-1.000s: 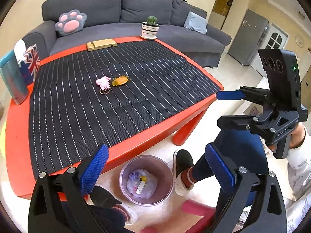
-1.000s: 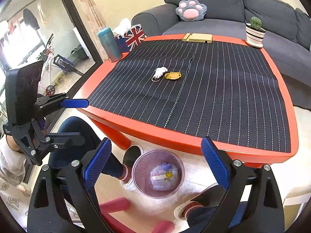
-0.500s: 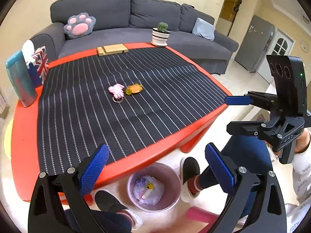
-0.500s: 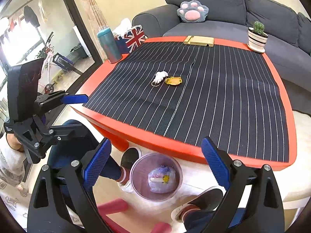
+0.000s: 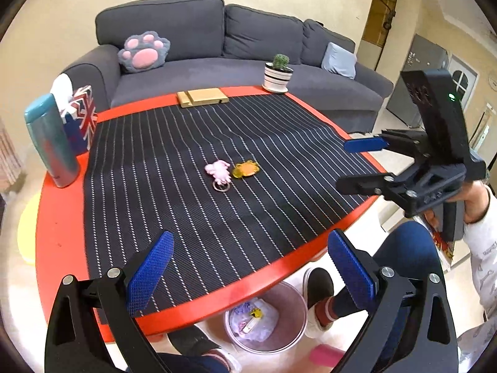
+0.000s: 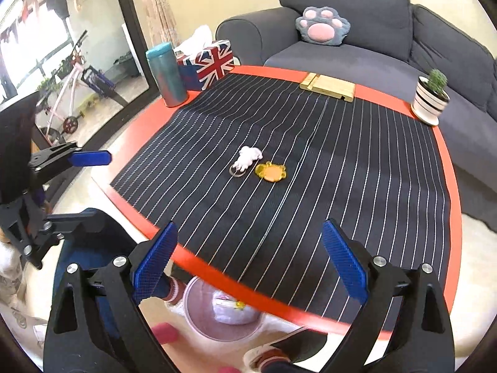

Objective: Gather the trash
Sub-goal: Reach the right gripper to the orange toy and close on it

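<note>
A pink keychain figure (image 5: pixel 219 171) with a metal ring and a small orange charm (image 5: pixel 245 169) lie side by side mid-table on the striped black mat; they also show in the right wrist view as the figure (image 6: pixel 248 157) and charm (image 6: pixel 271 171). A translucent pink trash bin (image 5: pixel 267 320) with crumpled wrappers stands on the floor under the table's near edge, also in the right wrist view (image 6: pixel 198 317). My left gripper (image 5: pixel 251 276) is open and empty above the near table edge. My right gripper (image 6: pixel 251 261) is open and empty, also seen from the left wrist view (image 5: pixel 357 164).
The red table (image 5: pixel 56 217) carries a teal tumbler (image 5: pixel 51 140), a Union Jack tissue box (image 5: pixel 80 118), a wooden block (image 5: pixel 202 97) and a potted cactus (image 5: pixel 278 73). A grey sofa (image 5: pixel 192 46) stands behind. The person's legs and feet are by the bin.
Both grippers have risen and moved forward over the table's near edge; the bin has slid lower in both views and is partly hidden under the table. Both stay open.
</note>
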`<state>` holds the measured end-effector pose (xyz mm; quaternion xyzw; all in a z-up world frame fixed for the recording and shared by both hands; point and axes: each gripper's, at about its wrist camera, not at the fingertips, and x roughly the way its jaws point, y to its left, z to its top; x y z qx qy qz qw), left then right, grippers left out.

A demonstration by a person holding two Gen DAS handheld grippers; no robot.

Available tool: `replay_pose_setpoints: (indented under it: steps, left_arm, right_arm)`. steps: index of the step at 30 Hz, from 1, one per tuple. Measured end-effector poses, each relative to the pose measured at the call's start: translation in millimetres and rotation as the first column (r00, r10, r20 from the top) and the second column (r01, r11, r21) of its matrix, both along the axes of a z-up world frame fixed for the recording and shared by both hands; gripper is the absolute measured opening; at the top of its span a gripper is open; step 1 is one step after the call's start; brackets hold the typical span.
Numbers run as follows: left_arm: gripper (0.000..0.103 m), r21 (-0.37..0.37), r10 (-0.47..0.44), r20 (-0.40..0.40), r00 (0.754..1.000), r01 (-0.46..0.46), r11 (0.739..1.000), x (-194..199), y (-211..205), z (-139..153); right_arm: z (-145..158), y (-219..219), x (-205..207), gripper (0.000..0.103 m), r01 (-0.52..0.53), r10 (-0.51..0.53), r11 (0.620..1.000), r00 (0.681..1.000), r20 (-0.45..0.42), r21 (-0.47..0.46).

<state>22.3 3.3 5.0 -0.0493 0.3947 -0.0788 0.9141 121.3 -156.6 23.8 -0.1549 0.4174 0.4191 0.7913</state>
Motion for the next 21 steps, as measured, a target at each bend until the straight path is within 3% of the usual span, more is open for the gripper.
replay_pose_setpoints:
  steps: [9, 21]
  left_arm:
    - [0.095, -0.010, 0.026, 0.002, 1.000, -0.026, 1.000, 6.1, 11.6, -2.4]
    - [0.095, -0.017, 0.041, -0.008, 0.999, -0.041, 0.999, 9.9, 15.6, -7.8]
  right_arm:
    - [-12.5, 44.5, 35.3, 0.092, -0.080, 0.081, 0.991, 0.997, 0.004, -0.105]
    - [-56.9, 89.2, 74.7, 0.092, -0.172, 0.162, 0.957, 0.985, -0.059, -0.234]
